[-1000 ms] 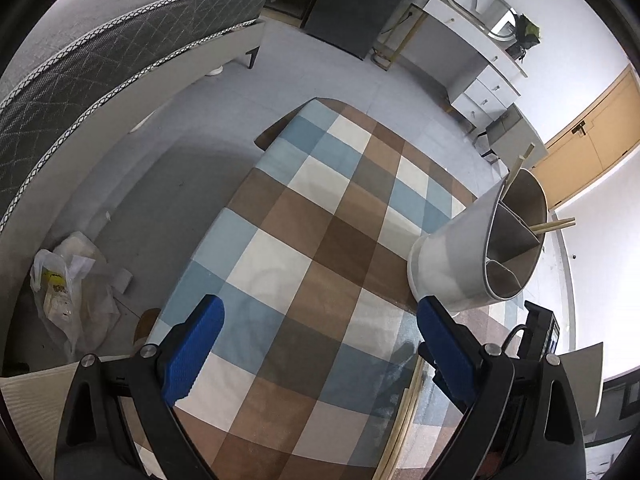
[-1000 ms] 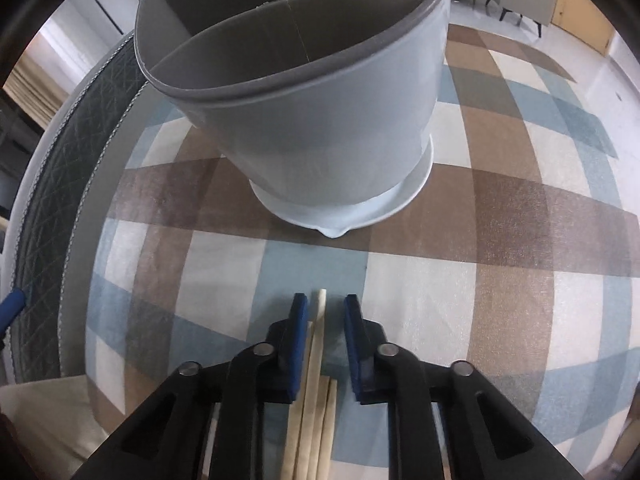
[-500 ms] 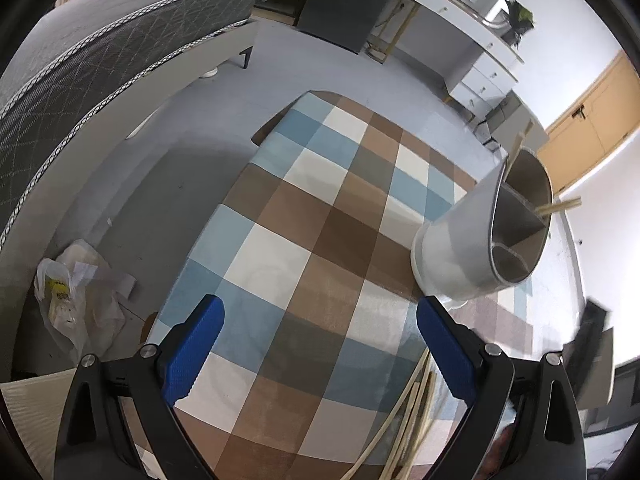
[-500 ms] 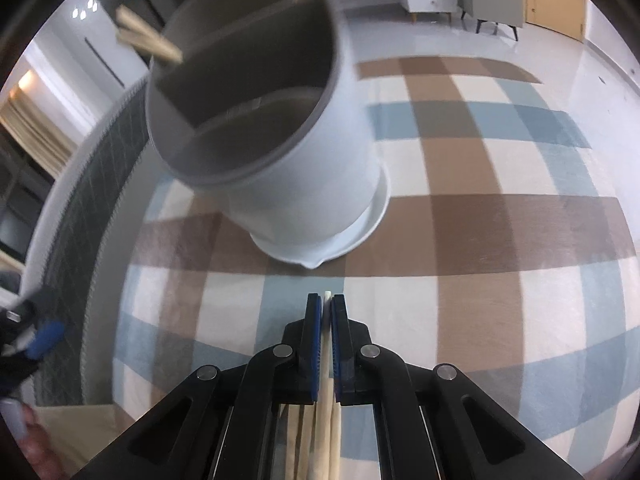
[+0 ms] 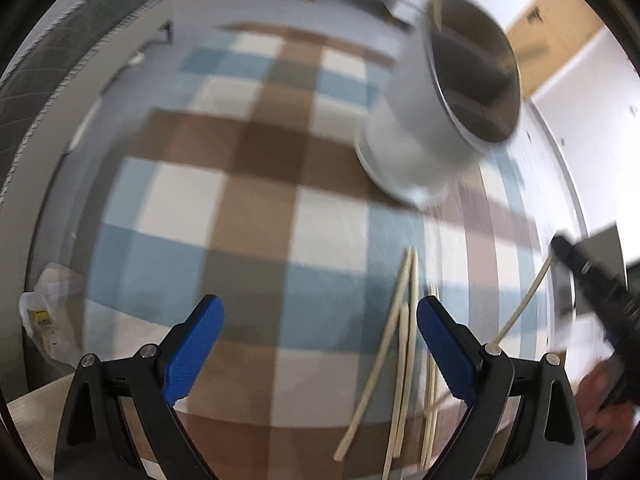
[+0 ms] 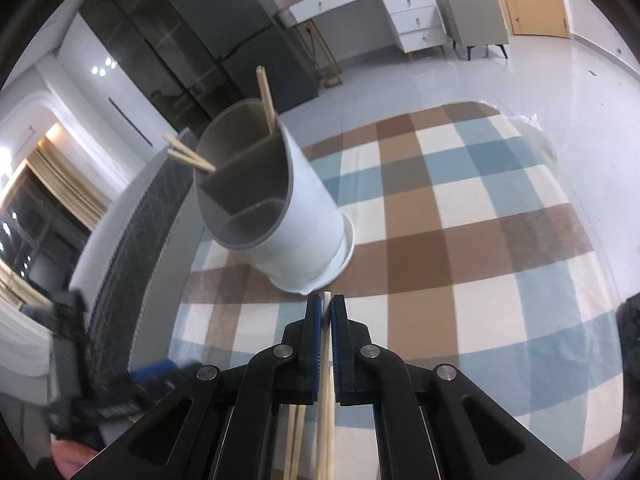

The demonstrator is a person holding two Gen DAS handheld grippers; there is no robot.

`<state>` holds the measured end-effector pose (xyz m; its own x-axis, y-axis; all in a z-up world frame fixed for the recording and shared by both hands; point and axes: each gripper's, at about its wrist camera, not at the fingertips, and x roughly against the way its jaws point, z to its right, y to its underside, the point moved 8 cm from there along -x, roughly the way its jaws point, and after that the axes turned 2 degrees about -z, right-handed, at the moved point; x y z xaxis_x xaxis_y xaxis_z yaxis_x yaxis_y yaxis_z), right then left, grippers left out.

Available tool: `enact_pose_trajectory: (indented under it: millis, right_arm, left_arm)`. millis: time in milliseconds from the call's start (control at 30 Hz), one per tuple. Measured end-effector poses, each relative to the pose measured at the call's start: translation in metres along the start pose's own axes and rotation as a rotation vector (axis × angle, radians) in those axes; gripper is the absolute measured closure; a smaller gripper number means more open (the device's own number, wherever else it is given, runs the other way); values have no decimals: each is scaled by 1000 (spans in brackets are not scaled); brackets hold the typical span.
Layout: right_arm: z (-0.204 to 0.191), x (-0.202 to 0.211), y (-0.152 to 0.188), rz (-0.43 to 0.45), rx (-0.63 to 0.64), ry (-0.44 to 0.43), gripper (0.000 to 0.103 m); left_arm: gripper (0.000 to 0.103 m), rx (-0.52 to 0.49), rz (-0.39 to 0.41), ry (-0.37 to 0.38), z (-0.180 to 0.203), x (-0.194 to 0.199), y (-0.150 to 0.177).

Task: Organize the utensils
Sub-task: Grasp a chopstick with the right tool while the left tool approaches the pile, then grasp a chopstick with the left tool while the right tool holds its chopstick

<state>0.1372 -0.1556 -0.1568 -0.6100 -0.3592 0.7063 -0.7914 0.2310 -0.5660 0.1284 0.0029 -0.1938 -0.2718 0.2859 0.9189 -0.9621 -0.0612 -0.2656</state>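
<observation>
A white utensil holder (image 6: 288, 216) with grey inner dividers stands on the checked tablecloth (image 6: 460, 208); it shows blurred in the left wrist view (image 5: 432, 120). Several chopsticks (image 6: 266, 98) stick out of it. My right gripper (image 6: 327, 308) is shut on a pale chopstick (image 6: 326, 400) and holds it above the table, just in front of the holder's base. In the left wrist view that chopstick (image 5: 524, 300) hangs from the right gripper (image 5: 560, 246) at the right edge. My left gripper (image 5: 318, 316) is open and empty above the cloth. Several loose chopsticks (image 5: 404, 340) lie between its fingers.
A grey quilted mattress (image 6: 132, 240) lies beyond the table's left side. A white desk with drawers (image 6: 380, 4) and dark cabinets (image 6: 192, 48) stand at the back of the room. A plastic bag (image 5: 44, 320) lies on the floor at the left.
My right gripper closed on one chopstick and lifted it away from the pile, backing off from the holder. My left gripper swung toward the holder and the loose chopsticks.
</observation>
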Motion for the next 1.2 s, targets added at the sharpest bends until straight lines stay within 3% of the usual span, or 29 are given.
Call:
enact_pose_trajectory:
  millis: [133, 367, 633, 967, 1200]
  right_arm:
    - [16, 9, 0, 38, -85, -32, 99]
    - [16, 22, -1, 76, -7, -12, 99]
    - [21, 32, -3, 92, -26, -4, 99]
    - [23, 35, -8, 102, -48, -7, 99]
    - [18, 35, -10, 106, -27, 2, 99]
  left_arm:
    - [9, -74, -10, -31, 12, -9, 13]
    - [9, -139, -32, -90, 23, -27, 21]
    - [9, -122, -59, -140, 32, -43, 8]
    - [9, -201, -76, -214, 37, -58, 2]
    - [20, -255, -101, -248, 39, -68, -6]
